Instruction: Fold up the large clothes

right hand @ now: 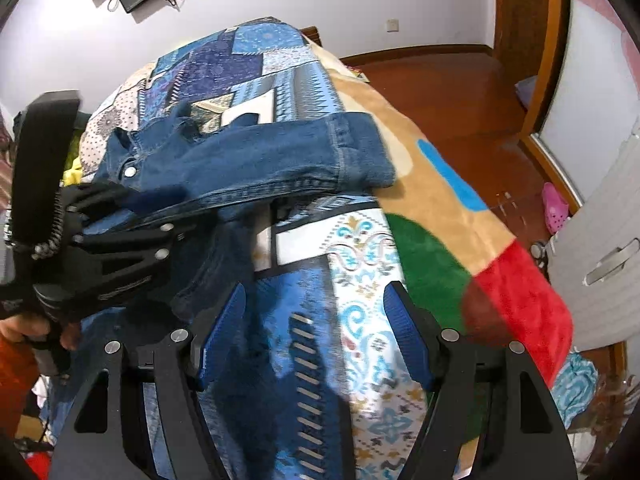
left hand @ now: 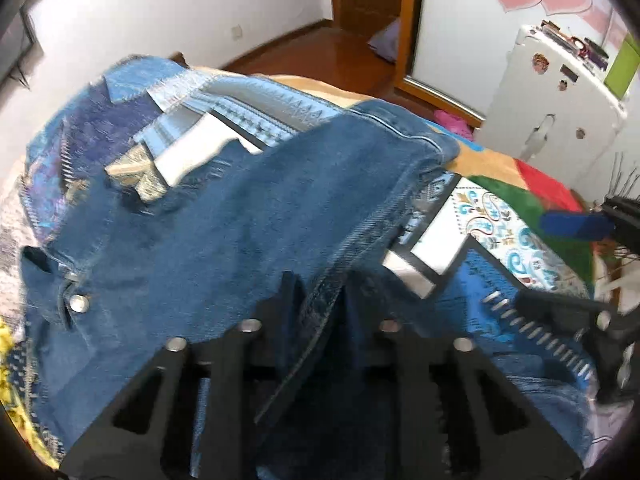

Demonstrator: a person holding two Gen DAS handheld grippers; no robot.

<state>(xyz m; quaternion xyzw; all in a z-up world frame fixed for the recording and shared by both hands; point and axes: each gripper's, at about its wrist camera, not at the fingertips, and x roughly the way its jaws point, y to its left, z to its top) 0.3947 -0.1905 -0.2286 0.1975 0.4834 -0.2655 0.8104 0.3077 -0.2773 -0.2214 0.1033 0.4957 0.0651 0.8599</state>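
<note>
Left and right wrist views of a garment-folding task on a bed. The dark blue denim jacket [left hand: 224,216], with a metal snap button near its collar, lies across the blue patchwork-print bedspread [right hand: 248,56]. One sleeve, its stitched cuff [right hand: 360,148] outermost, extends toward the edge of the tan fleece blanket with blue, green and red patches [right hand: 432,200], which lies on the bed beside the bedspread.

The left gripper [left hand: 320,292] has its black jaws closed on a seamed edge of the denim; the right wrist view shows the same gripper [right hand: 176,236] clamped on the jacket's near edge, the fabric bunching and lifting off the bedspread there. The right gripper [right hand: 316,332] has its blue-padded jaws spread apart with nothing between them, and hovers above the bedspread just beside the jacket.

Progress, as a judgement: the folding appears to be at an early or middle stage. The jacket is neither flat nor in a compact stack; the sleeve is not yet tucked in and the body shows no finished crease. Remaining work likely includes bringing the held edge across, folding the sleeve inward and halving the body.

Containers: none is in use. The white cabinet [left hand: 560,92] beyond the bed carries small items on top, too small to identify.
</note>
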